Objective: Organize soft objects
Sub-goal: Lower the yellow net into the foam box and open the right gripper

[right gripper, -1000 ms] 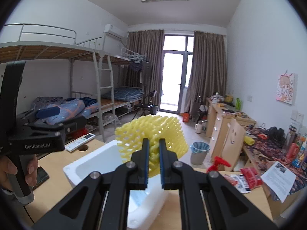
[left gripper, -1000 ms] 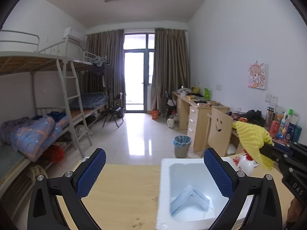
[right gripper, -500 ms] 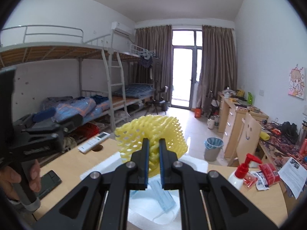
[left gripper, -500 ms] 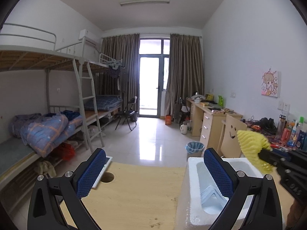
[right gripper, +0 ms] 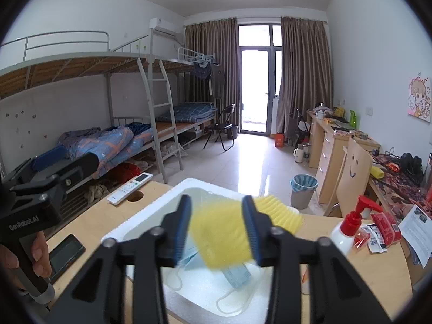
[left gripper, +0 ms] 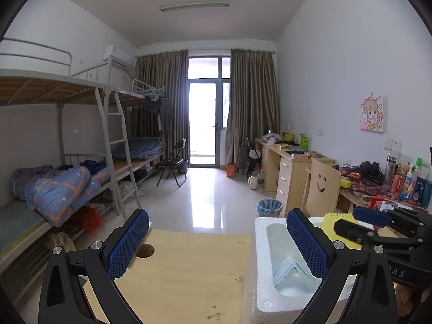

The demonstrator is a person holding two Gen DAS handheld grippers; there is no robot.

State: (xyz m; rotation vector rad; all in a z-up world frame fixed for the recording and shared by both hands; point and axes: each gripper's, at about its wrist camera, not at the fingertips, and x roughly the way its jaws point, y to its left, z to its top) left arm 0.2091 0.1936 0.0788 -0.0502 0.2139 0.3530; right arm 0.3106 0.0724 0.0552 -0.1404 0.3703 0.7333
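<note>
- Right gripper (right gripper: pixel 217 228): I have just been opening these jaws, and they now stand about half apart over the white foam box (right gripper: pixel 151 213). The yellow foam net (right gripper: pixel 229 229) is between the pads, blurred; I judge it to be released and dropping, though the blur leaves it uncertain whether a pad still brushes it.
- Left gripper (left gripper: pixel 216 243): jaws wide apart with nothing between them, held level above the wooden table (left gripper: pixel 189 270) beside the box's near wall.
- Location of task objects: the net sits above the box's open cavity, part of it overhanging the far rim. A pale blue face mask (right gripper: pixel 235 272) already lies on the box floor, ear loops spread.
- Handling, as I judge it: the net is very light, springy and open-celled. It compresses flat under the pads and rebounds on release, so it may cling or bounce instead of dropping cleanly. I would take it at mid-body with a shallow pinch. The mask is limp and thin, best pinched at a fold or edge, not by a loop.
- Right wrist view only: the mask's loops, a red-pump bottle (right gripper: pixel 348 229), a remote control (right gripper: pixel 129 187), a phone (right gripper: pixel 66 251) and the hand (right gripper: pixel 37 256) on the left gripper's handle.
- Left wrist view only: the right gripper from the side, showing only a sliver of the net over the box's far edge, and the depth of the cavity.
</note>
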